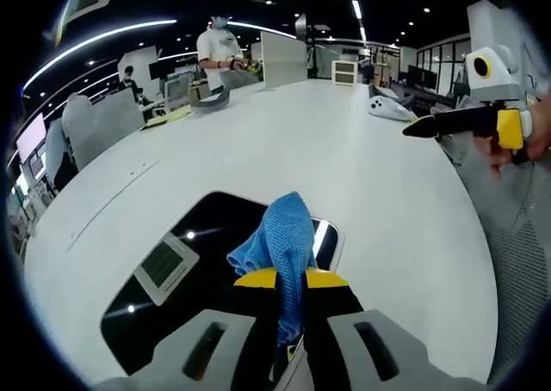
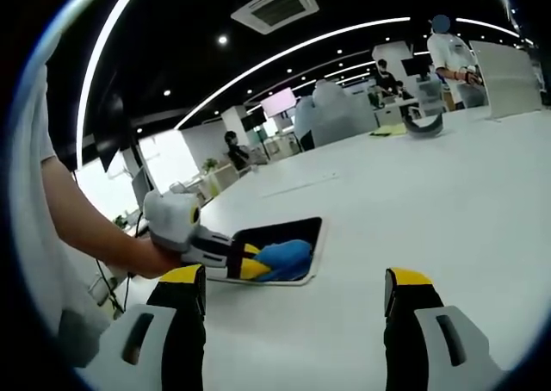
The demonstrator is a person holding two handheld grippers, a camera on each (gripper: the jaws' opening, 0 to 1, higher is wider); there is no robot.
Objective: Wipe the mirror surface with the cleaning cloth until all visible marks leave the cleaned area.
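— On the white round table (image 1: 387, 193), what lies there?
— A dark rectangular mirror (image 1: 172, 296); the left gripper (image 1: 291, 279) pinches a crumpled blue cloth (image 1: 280, 236) onto it.
— The right gripper (image 2: 293, 279)?
— Jaws spread, holding nothing.

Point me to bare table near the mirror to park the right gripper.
The bare white table runs wide between the mirror and the right gripper; also beyond the mirror's far edge, up to the clutter at the table's far end. Crowded: the mirror itself, where the left gripper holds the blue cleaning cloth.
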